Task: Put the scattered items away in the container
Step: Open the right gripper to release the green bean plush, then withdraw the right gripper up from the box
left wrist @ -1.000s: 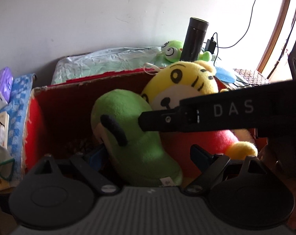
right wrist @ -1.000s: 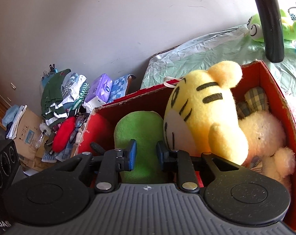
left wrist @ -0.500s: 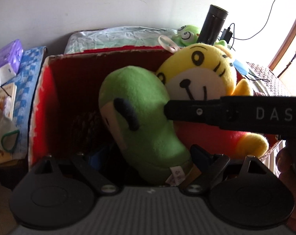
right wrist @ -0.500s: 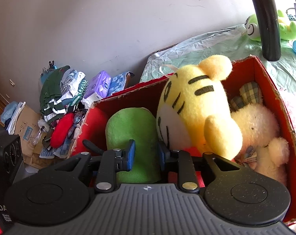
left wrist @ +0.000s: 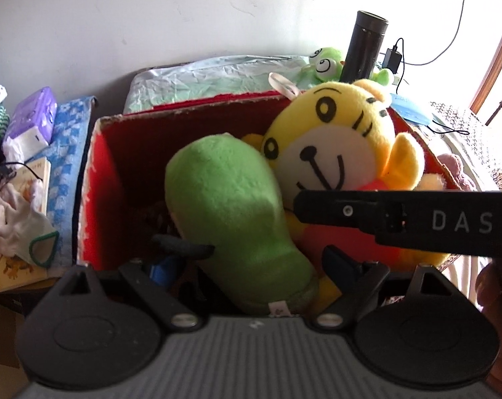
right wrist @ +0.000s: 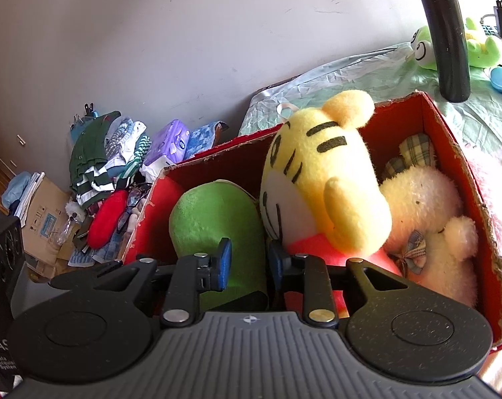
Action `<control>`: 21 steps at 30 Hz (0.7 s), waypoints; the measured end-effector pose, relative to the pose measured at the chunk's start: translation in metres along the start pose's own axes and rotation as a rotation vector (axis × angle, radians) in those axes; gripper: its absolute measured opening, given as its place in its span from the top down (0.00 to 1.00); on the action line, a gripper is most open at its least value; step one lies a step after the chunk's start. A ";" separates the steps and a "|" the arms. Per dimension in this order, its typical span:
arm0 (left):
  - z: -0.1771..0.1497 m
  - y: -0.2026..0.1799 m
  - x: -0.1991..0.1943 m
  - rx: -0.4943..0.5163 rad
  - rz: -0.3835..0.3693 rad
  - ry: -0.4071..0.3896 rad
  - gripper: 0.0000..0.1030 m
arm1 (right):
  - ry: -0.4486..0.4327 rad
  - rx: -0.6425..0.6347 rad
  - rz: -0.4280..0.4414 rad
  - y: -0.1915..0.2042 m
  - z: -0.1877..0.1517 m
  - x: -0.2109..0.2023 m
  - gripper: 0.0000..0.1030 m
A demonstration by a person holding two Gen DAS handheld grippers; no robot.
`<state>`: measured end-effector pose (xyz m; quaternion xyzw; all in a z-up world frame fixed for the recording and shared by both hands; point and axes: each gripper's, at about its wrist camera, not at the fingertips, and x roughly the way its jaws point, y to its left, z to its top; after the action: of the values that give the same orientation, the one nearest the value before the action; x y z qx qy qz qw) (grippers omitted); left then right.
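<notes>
A red cardboard box [left wrist: 101, 173] [right wrist: 450, 139] holds a green plush [left wrist: 231, 199] [right wrist: 214, 212], a yellow tiger plush [left wrist: 337, 143] [right wrist: 320, 179] and a cream plush [right wrist: 423, 199]. My left gripper [left wrist: 247, 266] stands wide over the box's near edge. The green plush's lower end lies between its fingers, and a gap shows at the left pad. My right gripper [right wrist: 249, 262] hovers at the near edge of the box, its jaws opening a little with nothing between the pads. From the left wrist its black side [left wrist: 400, 219] crosses in front of the tiger.
Behind the box lie a crumpled pale green sheet [right wrist: 350, 73], a tall black flask [right wrist: 447, 33] and a green frog plush [right wrist: 480, 46]. Left of the box are a purple tissue pack [left wrist: 34, 113], books and a heap of clothes [right wrist: 101, 156]. A charger and cable [left wrist: 394, 56] sit by the wall.
The right gripper's pads have parted slightly. In the left wrist view the right gripper's black side has slid to the right, uncovering the tiger's face, and the view has tilted.
</notes>
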<state>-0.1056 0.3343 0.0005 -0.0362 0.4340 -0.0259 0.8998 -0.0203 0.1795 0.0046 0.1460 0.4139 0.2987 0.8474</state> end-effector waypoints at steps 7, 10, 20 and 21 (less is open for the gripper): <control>0.000 -0.002 -0.006 0.007 0.039 -0.007 0.14 | -0.011 0.006 -0.009 -0.001 -0.005 -0.007 0.71; 0.000 -0.004 -0.009 0.007 0.054 -0.011 0.14 | -0.015 0.009 -0.009 -0.001 -0.006 -0.010 0.70; -0.004 -0.014 -0.013 0.006 0.116 0.020 0.14 | -0.038 0.003 -0.006 0.001 -0.014 -0.022 0.69; -0.005 -0.014 -0.014 0.002 0.118 0.021 0.14 | -0.041 0.003 -0.007 0.001 -0.014 -0.024 0.69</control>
<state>-0.1183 0.3212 0.0093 -0.0093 0.4449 0.0261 0.8952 -0.0433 0.1654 0.0106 0.1519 0.3975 0.2923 0.8564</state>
